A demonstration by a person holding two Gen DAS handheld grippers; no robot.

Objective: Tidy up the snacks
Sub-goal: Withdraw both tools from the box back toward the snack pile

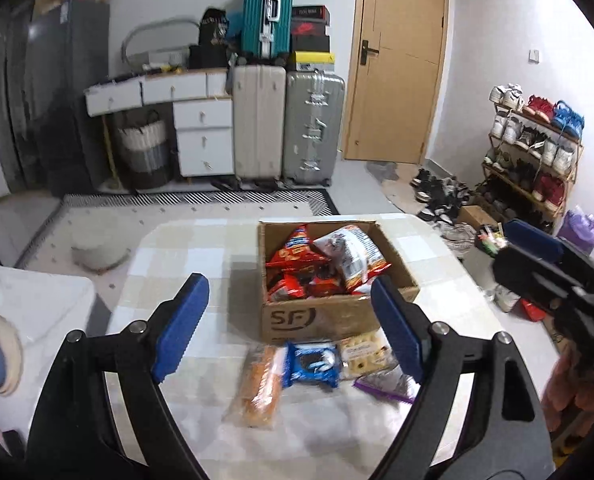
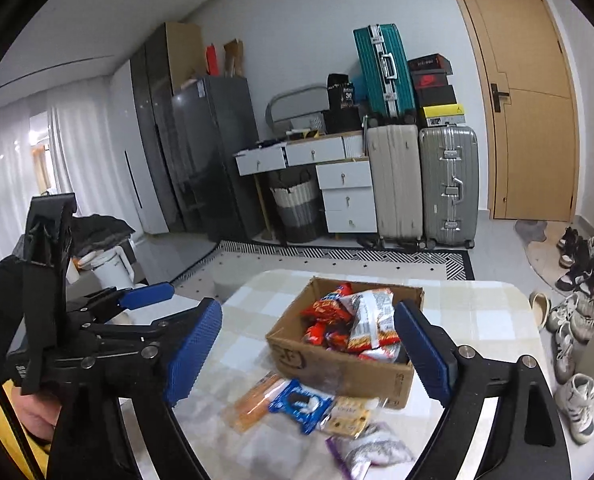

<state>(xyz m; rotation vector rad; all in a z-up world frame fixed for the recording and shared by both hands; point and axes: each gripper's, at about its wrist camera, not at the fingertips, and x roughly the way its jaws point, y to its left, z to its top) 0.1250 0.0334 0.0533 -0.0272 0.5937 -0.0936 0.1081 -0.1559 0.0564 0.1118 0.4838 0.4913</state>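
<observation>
Left gripper: its blue pads are standing wide apart with nothing between them, hanging above the near part of the table; it is also showing at the left of the right wrist view.
Right gripper: its jaws are likewise gaping and holding nothing, hanging over the near part of the table; in the left wrist view it is showing at the right edge, held by a hand in a pink sleeve.
Table: a checked cloth in cream and pale grey is covering it.
Loose snacks: four packets are lying in a row on the cloth just in front of the box's near side.
Orange packet: it is lying at the left end of the row, long side pointing toward the box.
Blue cookie packet: it is lying beside the orange one, near the box's front wall.
Cracker packet: pale yellow, it is sitting against the box's near right corner.
Purple packet: it is lying nearest the table's front edge, at the right end of the row.
Cardboard box: it is sitting open near the table's middle, with red and white snack bags piled inside.
Suitcases: three are standing against the far wall.
Door: closed, beyond the table.
Shoe rack: full, at the far right.
</observation>
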